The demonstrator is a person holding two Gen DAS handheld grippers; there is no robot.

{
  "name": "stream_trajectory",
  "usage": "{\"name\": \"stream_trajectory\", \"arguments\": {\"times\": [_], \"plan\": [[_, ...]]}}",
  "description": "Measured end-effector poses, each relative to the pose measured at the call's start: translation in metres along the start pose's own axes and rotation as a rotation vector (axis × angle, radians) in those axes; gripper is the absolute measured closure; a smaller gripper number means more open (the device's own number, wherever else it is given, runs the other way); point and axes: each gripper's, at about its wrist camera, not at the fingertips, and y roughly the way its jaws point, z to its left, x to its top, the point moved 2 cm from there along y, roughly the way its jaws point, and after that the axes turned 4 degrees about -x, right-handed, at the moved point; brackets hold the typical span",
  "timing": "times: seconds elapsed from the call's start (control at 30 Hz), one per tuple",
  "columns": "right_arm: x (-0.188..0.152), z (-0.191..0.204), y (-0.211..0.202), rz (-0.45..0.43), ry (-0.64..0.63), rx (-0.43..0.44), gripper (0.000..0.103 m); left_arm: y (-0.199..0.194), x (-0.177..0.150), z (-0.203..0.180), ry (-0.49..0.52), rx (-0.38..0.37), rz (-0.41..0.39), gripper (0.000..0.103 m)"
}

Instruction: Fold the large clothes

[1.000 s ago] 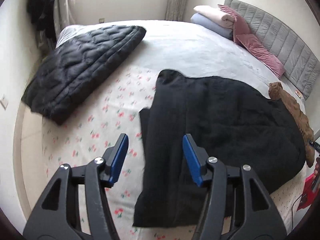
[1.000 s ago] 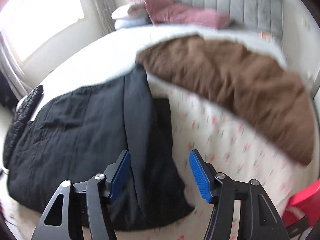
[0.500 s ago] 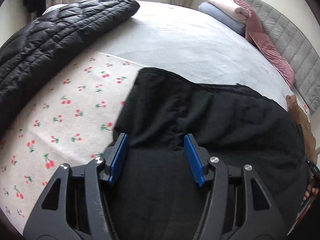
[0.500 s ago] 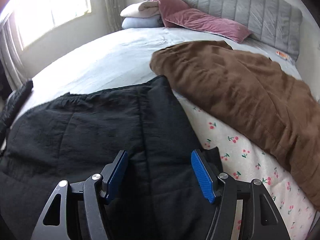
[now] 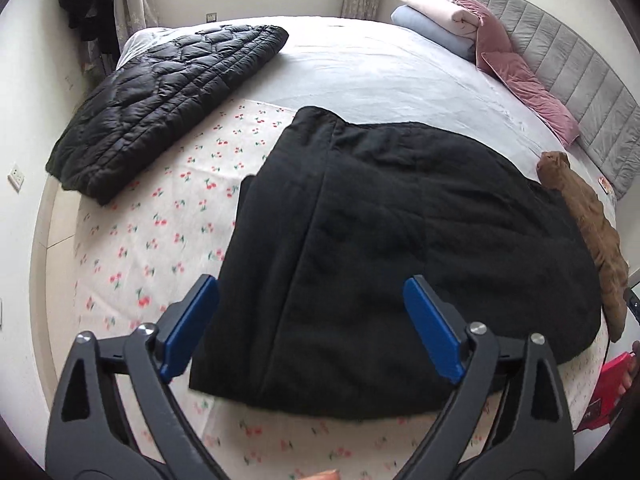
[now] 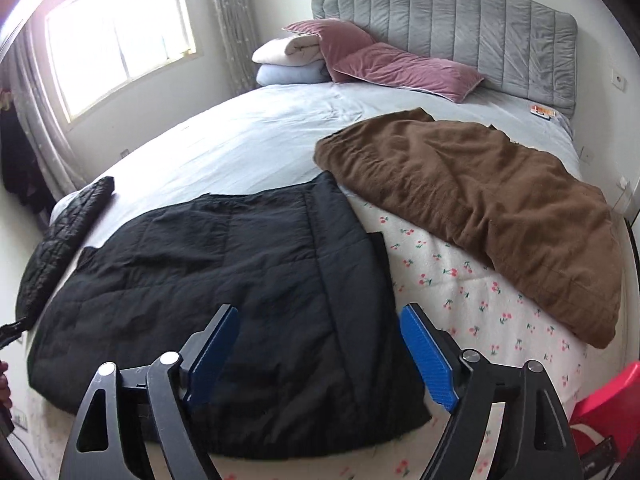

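A black padded coat [image 5: 400, 248] is lying flat across the foot end of the bed [image 5: 360, 68], on a white cherry-print sheet [image 5: 160, 216] that is covering that end, with its sides folded in over the middle. The left tool [image 5: 310, 326] is hanging above the coat's near edge with its blue fingers [image 5: 188, 326] spread wide and gripping nothing. The right tool [image 6: 320, 354] is hovering over the coat's other side, its blue pads [image 6: 426, 360] also wide apart and empty.

Toward the bed's far left corner, a black quilted jacket [image 5: 160, 96] is resting folded, partly on the cherry-print sheet and partly on the pale blue sheet [image 6: 248, 140] that is covering the rest of the mattress. A brown blanket [image 6: 492, 208] is sprawling along the right edge, its corner touching the black coat. At the head end, a grey upholstered headboard [image 6: 460, 28] is standing against the wall, with pink pillows [image 6: 396, 66] leaning on it and a cream and a blue folded blanket [image 6: 288, 62] stacked beside them. A bright window [image 6: 116, 36] with a sheer curtain [image 6: 232, 20] is lighting the room from the left side. Something red [image 6: 604, 404] is showing by the bed's near right corner.
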Motion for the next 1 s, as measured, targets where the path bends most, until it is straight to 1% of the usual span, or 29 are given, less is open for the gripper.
{"name": "stream_trajectory", "arguments": {"times": [0.03,0.1,0.17,0.23,0.33,0.4,0.43,0.47,0.53,0.63,0.77,1.0], "plan": [[-0.007,0.01,-0.01,0.002,-0.012,0.006,0.015,-0.007,-0.007,-0.002,0.001,-0.002,0.001,0.001],[-0.026,0.028,-0.031,0.017,-0.017,0.021,0.01,-0.023,-0.035,-0.015,0.024,-0.008,0.033,0.001],[-0.048,0.043,-0.043,0.041,-0.016,0.037,0.006,-0.029,-0.057,-0.028,0.046,-0.011,0.073,0.001],[-0.07,0.059,-0.05,0.068,-0.018,0.039,0.005,-0.033,-0.081,-0.043,0.062,-0.015,0.097,0.001],[-0.1,0.078,-0.052,0.094,-0.037,0.015,0.004,-0.039,-0.106,-0.068,0.11,0.02,0.08,0.001],[-0.118,0.089,-0.049,0.085,-0.05,-0.038,0.004,-0.036,-0.123,-0.082,0.143,0.049,0.051,0.001],[-0.124,0.094,-0.047,0.091,-0.068,-0.058,0.004,-0.033,-0.129,-0.086,0.155,0.058,0.059,0.001],[-0.128,0.098,-0.044,0.098,-0.089,-0.063,0.004,-0.027,-0.137,-0.092,0.172,0.056,0.086,0.001],[-0.136,0.106,-0.042,0.099,-0.129,-0.072,0.004,-0.024,-0.146,-0.098,0.18,0.027,0.112,0.001],[-0.142,0.114,-0.042,0.086,-0.168,-0.098,0.004,-0.027,-0.153,-0.102,0.179,0.032,0.101,0.001],[-0.147,0.121,-0.041,0.091,-0.176,-0.087,0.004,-0.029,-0.155,-0.102,0.159,0.043,0.071,0.001],[-0.151,0.124,-0.036,0.101,-0.176,-0.102,0.004,-0.031,-0.161,-0.102,0.165,0.045,0.064,0.001]]}}
